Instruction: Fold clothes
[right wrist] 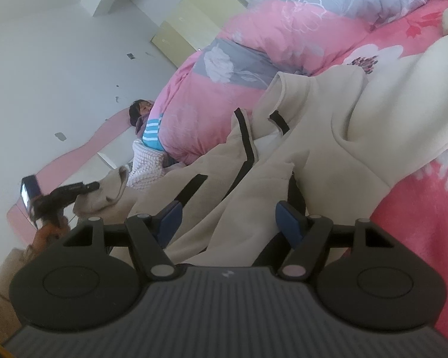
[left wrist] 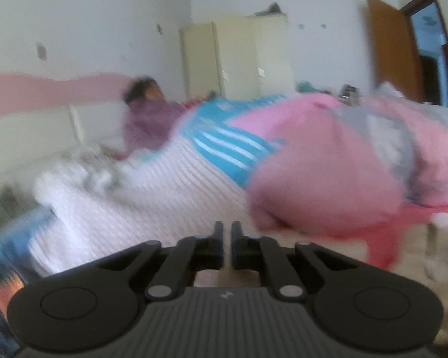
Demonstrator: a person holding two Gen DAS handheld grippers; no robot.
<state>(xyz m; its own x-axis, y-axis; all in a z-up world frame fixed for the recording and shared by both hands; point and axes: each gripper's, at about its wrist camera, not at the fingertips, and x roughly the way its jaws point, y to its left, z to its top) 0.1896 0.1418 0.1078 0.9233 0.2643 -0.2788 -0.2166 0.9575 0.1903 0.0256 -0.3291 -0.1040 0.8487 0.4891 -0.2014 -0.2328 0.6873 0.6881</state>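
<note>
A cream garment [right wrist: 328,137] with black trim lies crumpled on the pink floral bed sheet [right wrist: 418,208]. My right gripper [right wrist: 248,185] stands open over it, and a fold of the cream cloth runs between its blue-padded fingers [right wrist: 170,217]. In the right wrist view my left gripper [right wrist: 94,186] is at the far left, its tip pinching a raised end of the same garment. The left wrist view is blurred. There my left gripper [left wrist: 227,229] has its jaws together, and the pinched cloth is hidden.
A puffy pink and grey quilt [right wrist: 239,68] is heaped across the bed. A person [right wrist: 140,110] lies by the pink headboard under a white knitted blanket [right wrist: 146,161]. A cream wardrobe [left wrist: 236,56] and an open brown door [left wrist: 391,50] stand behind.
</note>
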